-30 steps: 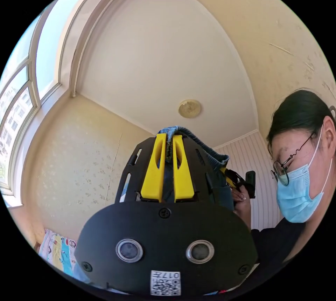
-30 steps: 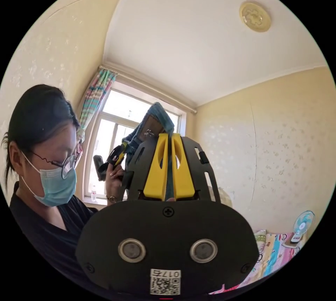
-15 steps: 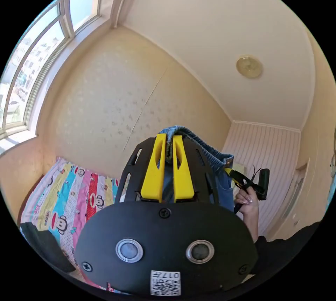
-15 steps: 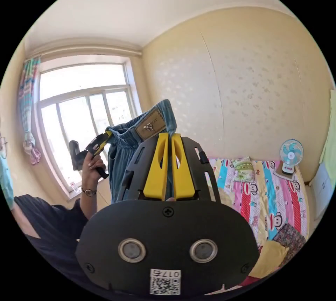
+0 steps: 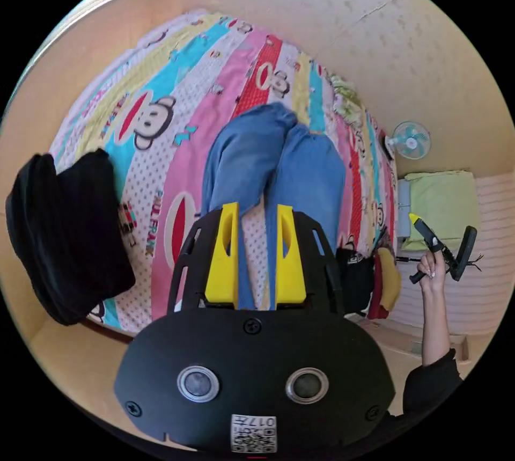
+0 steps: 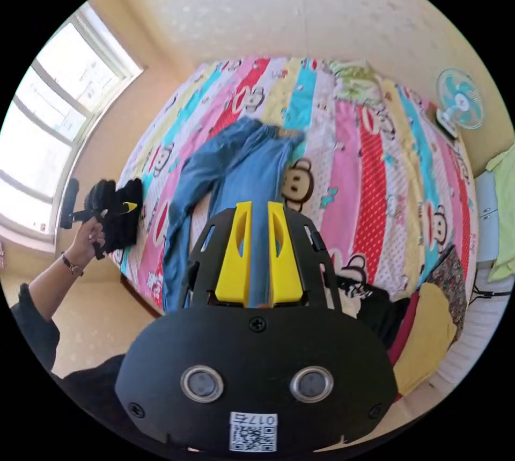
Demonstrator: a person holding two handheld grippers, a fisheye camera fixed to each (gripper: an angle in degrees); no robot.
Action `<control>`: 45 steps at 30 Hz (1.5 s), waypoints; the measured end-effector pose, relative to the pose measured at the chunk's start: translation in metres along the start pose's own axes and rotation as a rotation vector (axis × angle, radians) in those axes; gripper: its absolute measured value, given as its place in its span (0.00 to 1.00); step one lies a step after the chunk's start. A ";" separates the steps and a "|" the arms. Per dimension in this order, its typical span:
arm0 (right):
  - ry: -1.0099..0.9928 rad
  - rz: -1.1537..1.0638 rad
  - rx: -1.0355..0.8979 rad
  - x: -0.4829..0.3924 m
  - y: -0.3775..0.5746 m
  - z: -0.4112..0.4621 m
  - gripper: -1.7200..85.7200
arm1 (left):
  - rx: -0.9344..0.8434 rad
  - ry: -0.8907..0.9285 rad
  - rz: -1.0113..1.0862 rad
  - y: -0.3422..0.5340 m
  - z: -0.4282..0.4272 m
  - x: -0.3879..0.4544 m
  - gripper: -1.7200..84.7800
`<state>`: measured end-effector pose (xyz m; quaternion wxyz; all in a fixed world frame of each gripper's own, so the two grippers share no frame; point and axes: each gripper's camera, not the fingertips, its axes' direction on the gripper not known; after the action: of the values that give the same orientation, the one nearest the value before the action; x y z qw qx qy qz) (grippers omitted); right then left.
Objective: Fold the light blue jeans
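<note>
1. Because both tools have their jaws apart with nothing between them, the left tool (image 5: pixel 251 214) and the right tool (image 6: pixel 255 211) hang released above the bed; that suits a garment already laid down rather than one held up.
2. Just beyond the jaws, the light blue jeans (image 5: pixel 279 171) lie spread on the striped cartoon sheet (image 5: pixel 161 101) of the bed, one end toward the person and the other toward the far wall. They look laid out flat so a first fold can start, which I judge has not begun.
3. From the right gripper view, the jeans (image 6: pixel 236 166) show nearly whole, one leg splayed away from the other toward the window side; the left gripper view crops their near end behind its own tool.
4. Beside the jeans, a black garment (image 5: pixel 64 230) sits at the bed's edge.
5. Farther off, a small fan (image 6: pixel 458 99) stands near the wall, and the window (image 6: pixel 48 144) appears in the right gripper view.
</note>
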<state>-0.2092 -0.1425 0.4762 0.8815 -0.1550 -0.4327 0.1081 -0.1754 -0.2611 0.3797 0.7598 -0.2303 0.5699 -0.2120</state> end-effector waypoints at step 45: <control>0.093 0.111 -0.497 0.170 0.204 -0.230 0.10 | -0.127 0.051 -0.623 0.406 -0.045 -0.470 0.06</control>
<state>0.0648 0.0602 0.3924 0.8280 -0.3954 -0.3957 0.0393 -0.3165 0.3349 0.4898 0.6278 -0.4353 0.5030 -0.4043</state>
